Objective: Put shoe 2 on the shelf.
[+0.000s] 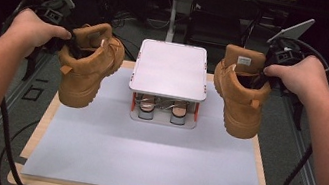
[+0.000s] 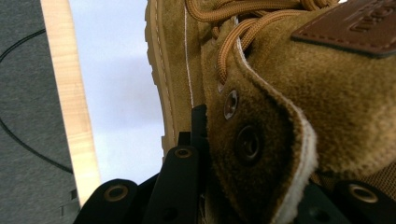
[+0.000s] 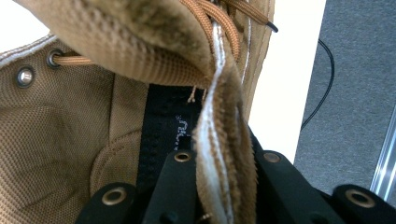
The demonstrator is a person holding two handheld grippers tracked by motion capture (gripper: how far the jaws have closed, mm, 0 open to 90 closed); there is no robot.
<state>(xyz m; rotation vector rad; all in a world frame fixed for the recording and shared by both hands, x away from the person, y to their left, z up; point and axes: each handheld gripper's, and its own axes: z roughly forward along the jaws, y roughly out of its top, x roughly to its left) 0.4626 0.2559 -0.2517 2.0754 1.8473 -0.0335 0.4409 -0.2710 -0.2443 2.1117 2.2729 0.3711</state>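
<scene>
We see two tan suede lace-up boots in the air above the table: the left boot (image 1: 88,64) hangs from the left gripper (image 1: 66,44) over the table's left edge, the right boot (image 1: 242,93) from the right gripper (image 1: 262,78) over its right edge. In the high view our hands cover both grippers, so the jaws are hard to make out there. The left gripper view shows its jaws pinching the eyelet flap of the left boot's collar (image 2: 261,154), with the far jaw mostly hidden behind the suede. The right gripper view shows its jaws pressed on the right boot's collar edge (image 3: 219,158), one inside against the lining. Between the boots stands a small white rack (image 1: 171,68), with shoes on its lower shelf we can barely distinguish, on the pale grey mat (image 1: 152,156).
</scene>
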